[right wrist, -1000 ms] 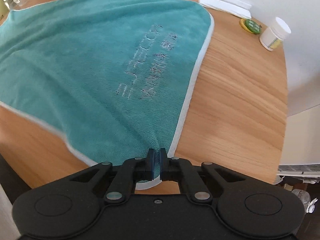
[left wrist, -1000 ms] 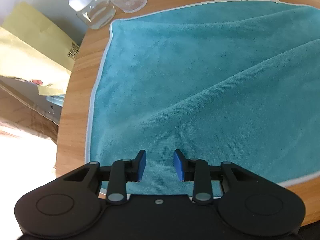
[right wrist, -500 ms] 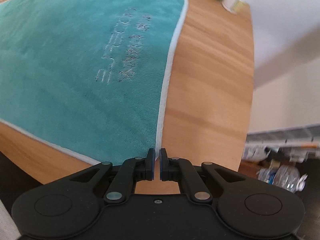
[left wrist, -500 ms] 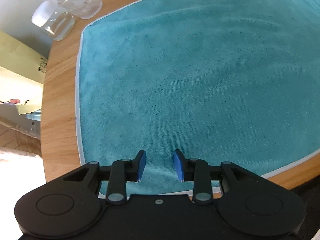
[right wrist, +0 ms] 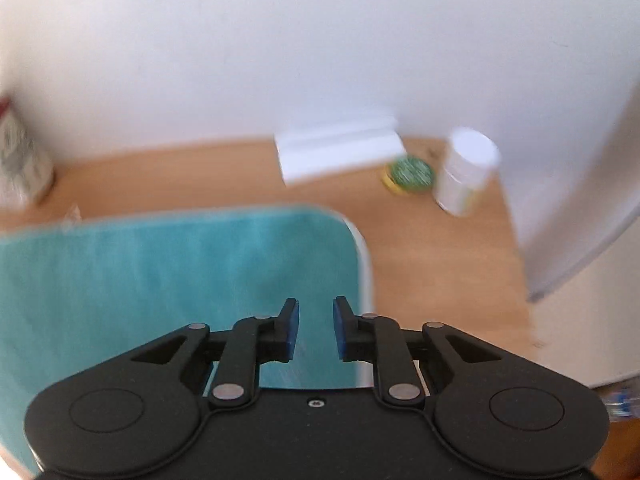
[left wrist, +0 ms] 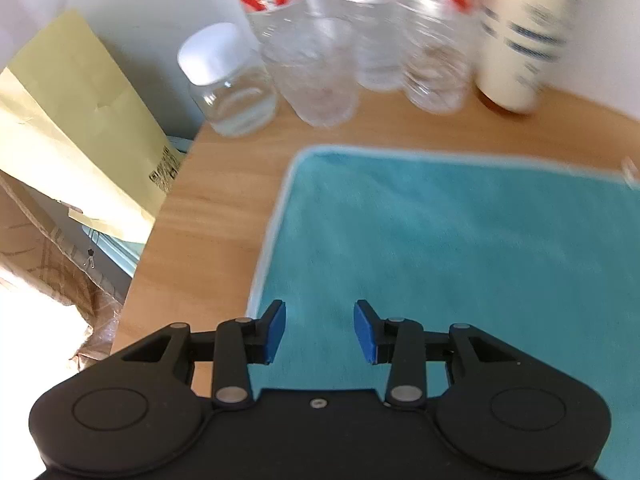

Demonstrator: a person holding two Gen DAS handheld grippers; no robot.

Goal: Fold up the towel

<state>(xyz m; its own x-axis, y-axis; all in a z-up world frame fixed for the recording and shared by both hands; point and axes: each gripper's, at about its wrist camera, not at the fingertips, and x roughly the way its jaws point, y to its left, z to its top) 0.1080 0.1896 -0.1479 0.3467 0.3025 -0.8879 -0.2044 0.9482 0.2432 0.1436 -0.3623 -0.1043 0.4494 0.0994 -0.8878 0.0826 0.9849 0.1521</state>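
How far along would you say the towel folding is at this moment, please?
Done: the teal towel lies spread flat on the wooden table, with no fold visible. In hand: nothing; the left hand-held gripper and right hand-held gripper are both open above the towel, near its far corners. Left: gripping the towel and making every fold.

A wooden table (left wrist: 224, 216) carries a teal towel (left wrist: 460, 256) lying flat, 1 glass jar (left wrist: 228, 80), plastic bottles (left wrist: 316, 60), a white pot (right wrist: 466, 178), a green lid (right wrist: 410, 172) and folded white paper (right wrist: 340, 148).
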